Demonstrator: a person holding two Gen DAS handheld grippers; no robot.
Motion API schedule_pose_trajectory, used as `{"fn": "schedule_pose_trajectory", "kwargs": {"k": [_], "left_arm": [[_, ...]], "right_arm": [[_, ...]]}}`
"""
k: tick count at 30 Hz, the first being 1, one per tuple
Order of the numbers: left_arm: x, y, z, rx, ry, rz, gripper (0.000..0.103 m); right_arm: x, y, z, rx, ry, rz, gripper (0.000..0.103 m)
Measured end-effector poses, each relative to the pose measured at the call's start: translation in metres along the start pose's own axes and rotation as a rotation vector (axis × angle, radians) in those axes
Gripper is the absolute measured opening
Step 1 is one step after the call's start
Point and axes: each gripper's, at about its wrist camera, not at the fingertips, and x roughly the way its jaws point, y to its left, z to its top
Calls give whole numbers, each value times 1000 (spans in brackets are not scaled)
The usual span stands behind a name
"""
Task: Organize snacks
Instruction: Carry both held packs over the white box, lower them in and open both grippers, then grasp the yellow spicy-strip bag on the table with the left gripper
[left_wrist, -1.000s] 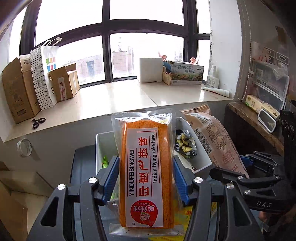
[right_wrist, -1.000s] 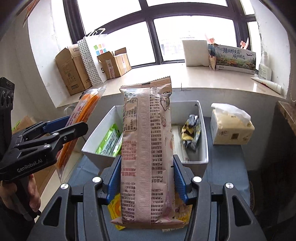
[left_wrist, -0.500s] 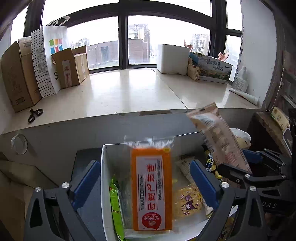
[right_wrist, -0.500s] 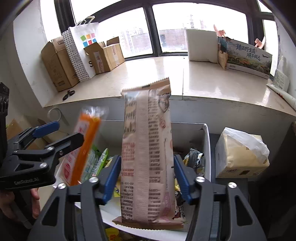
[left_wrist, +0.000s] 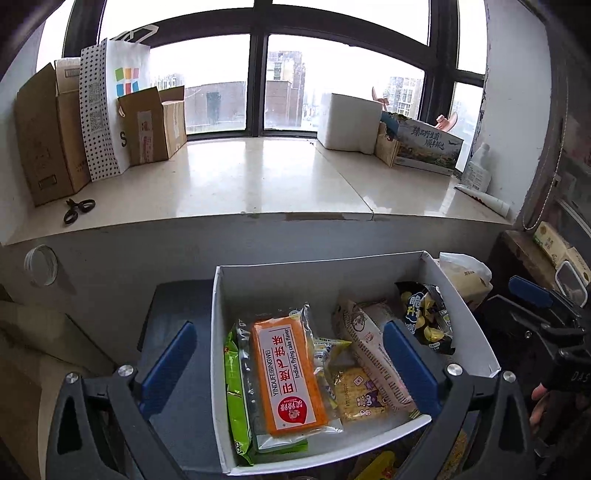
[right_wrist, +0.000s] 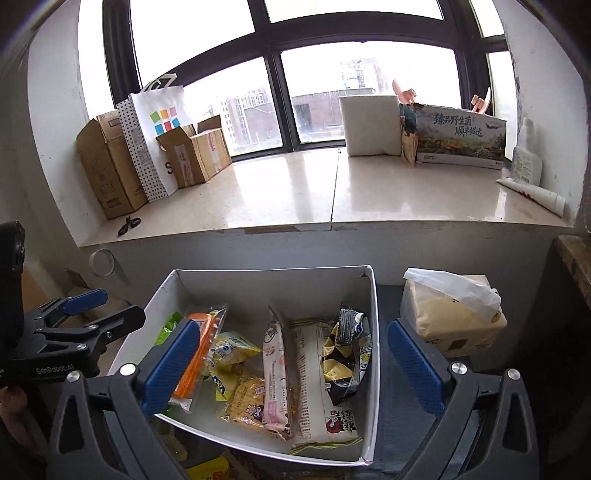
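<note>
Both grippers' fingers have just been opening and now stand spread wide, gripping nothing. The left gripper (left_wrist: 288, 354) hangs over the white box (left_wrist: 317, 269), where the orange cake packet (left_wrist: 286, 373) it held a second ago lies flat. The right gripper (right_wrist: 291, 363) has likewise let go of its pink snack bag (right_wrist: 275, 373), now on edge in the box.

Both wrist cameras look forward and steeply down, close above the white box (left_wrist: 458, 295) of snacks, facing the window sill (right_wrist: 332, 199) at twelve o'clock. The left view sits further left; both share box, sill and window.
</note>
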Motion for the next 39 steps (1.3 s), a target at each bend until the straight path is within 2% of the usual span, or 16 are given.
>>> {"fn": "schedule_pose_trajectory", "kwargs": {"k": [2,5,10,14,17,20,23,26,29,33,37,39], "left_arm": [[-17,-4,-5,25,-24,14,103],[-45,-12,-18,57,-57,-8,103],[-91,-24,-57,130,-91,-20,103],[-114,-32,-100,159,-49,-96,103],[-125,-39,-134,175,-7,-123,103],[-128,-42,-165,168,36,-211,103],[-121,-51,-185,207,71,-253,103],[-107,-61,-193,259,98,-289,103],[-81,-72,-189,300,125,-330,103],[-25,-79,-180,340,218,-423,103],[16,-86,-171,410,281,-451,103],[31,-90,-171,451,307,-437,103]], "right_arm": [[-14,2,-5,-22,-26,25,103],[-36,4,-16,-31,-34,32,103],[-86,9,-45,-32,-77,129,103],[-114,11,-81,-10,-71,175,103],[-128,10,-111,25,-57,182,103],[-135,6,-140,82,-37,181,103],[-140,3,-163,127,-25,189,103],[-145,0,-179,151,-11,201,103],[-151,-3,-186,159,-14,192,103],[-157,-8,-190,161,-10,169,103],[-164,-15,-193,160,-14,130,103],[-166,-21,-195,175,-16,124,103]]}}
